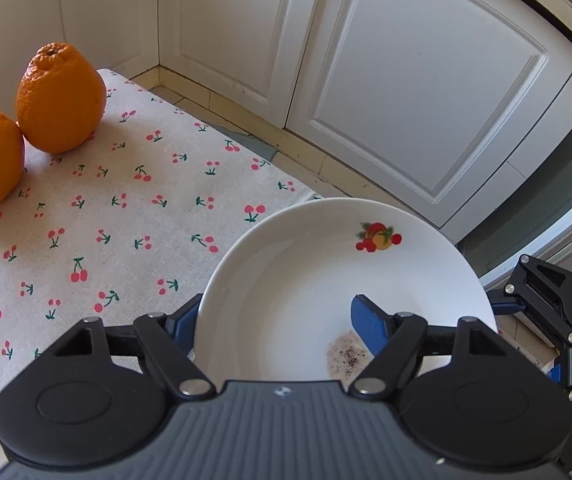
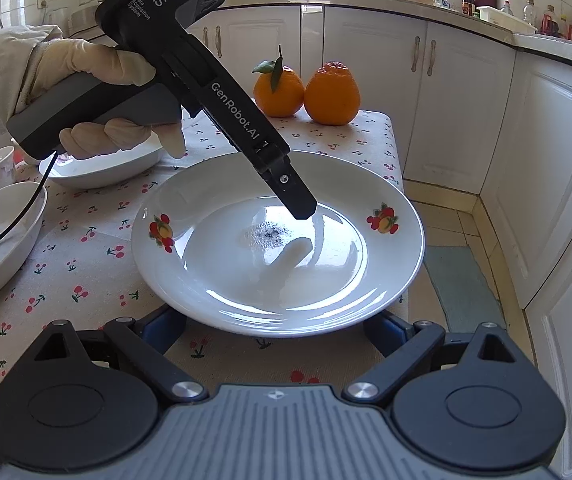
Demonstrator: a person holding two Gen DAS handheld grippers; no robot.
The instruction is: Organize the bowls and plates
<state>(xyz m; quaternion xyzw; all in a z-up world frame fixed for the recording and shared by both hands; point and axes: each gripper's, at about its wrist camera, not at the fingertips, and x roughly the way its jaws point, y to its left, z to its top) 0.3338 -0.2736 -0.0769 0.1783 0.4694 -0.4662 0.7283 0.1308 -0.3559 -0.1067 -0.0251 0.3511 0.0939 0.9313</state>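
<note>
Plate (image 2: 278, 276) over half-hidden right claw (image 2: 274, 326)

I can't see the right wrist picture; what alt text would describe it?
A gloved hand holds the black left gripper, tilted down with one finger inside a white fruit-print plate on a cherry-print tablecloth. The right gripper sits open at the plate's near rim. Two oranges stand behind; white bowls sit left.

Bright daylight, glare on plate (image 2: 278, 248), fisheye-warped edges.
</note>
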